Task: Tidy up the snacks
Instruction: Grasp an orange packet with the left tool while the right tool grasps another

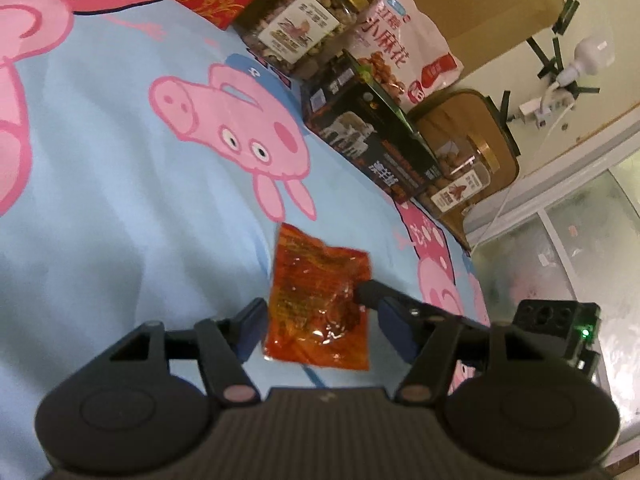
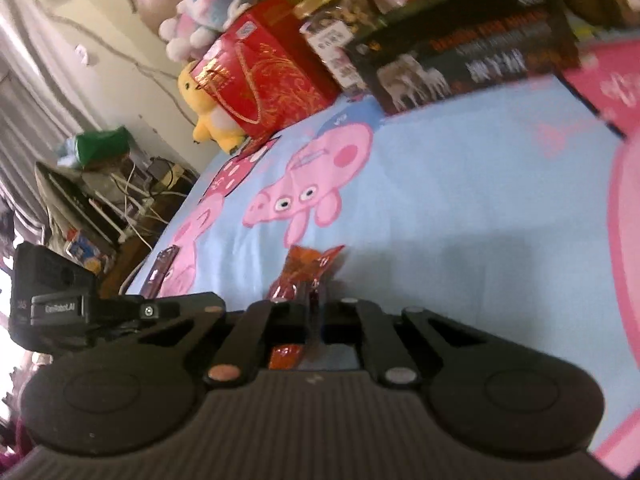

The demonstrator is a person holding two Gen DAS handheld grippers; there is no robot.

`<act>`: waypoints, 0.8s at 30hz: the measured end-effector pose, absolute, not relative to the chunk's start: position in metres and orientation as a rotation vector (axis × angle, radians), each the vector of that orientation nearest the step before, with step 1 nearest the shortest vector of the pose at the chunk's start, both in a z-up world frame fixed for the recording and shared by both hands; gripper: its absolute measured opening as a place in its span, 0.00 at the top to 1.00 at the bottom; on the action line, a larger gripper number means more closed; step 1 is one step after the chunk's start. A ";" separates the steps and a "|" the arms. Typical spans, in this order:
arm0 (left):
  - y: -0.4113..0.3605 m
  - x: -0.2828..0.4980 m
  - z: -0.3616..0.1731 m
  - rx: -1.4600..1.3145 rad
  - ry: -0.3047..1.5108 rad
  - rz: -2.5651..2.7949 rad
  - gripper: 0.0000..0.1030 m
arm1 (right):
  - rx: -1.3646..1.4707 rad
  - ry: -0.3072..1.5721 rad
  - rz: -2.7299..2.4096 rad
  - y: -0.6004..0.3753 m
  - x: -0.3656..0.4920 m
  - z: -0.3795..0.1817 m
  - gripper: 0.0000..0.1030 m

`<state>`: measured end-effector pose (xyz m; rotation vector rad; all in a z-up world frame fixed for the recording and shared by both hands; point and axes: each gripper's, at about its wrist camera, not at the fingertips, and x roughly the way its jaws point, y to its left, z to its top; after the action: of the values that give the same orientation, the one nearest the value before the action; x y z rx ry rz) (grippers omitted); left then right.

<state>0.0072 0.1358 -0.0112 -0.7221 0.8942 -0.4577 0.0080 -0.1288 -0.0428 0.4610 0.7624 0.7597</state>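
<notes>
Here, an orange-red snack packet (image 1: 318, 300) is seen on a light blue bedsheet (image 1: 120, 220) printed with pink cartoon pigs, near the sheet's lower edge in the left wrist view. It is pinched at its right edge by the right gripper (image 2: 315, 300), whose fingers are closed together on the packet's plastic; in the right wrist view the packet (image 2: 308, 270) is crumpled upward between them. The left gripper (image 1: 320, 326) is held around the packet's near end with its fingers apart, the blue pads (image 1: 251, 330) standing on either side without pressing on it.

Farther back, along the sheet's far side, a black box (image 1: 372, 136) is stood on edge. Beside it are placed a clear jar of nuts with a gold lid (image 1: 304, 28), a white-and-pink bag of snacks (image 1: 404, 52), and a red gift bag (image 2: 260, 76). A second, smaller jar (image 1: 464, 176) is lying just past the box.
</notes>
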 end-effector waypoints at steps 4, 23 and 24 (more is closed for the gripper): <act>0.141 0.007 -0.016 -0.772 0.884 -0.476 0.37 | 0.464 0.737 0.820 -0.126 0.008 -0.040 0.91; 0.158 -0.010 0.003 -0.820 0.771 -0.557 0.39 | 0.957 0.944 1.063 -0.126 0.025 -0.069 0.88; 0.157 -0.011 0.004 -0.799 0.774 -0.536 0.42 | 0.953 0.943 1.065 -0.123 0.024 -0.069 0.88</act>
<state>-0.0108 0.1565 0.0043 -0.7989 0.7745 -0.5359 0.0238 -0.1228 -0.0690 0.9533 0.9433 1.0648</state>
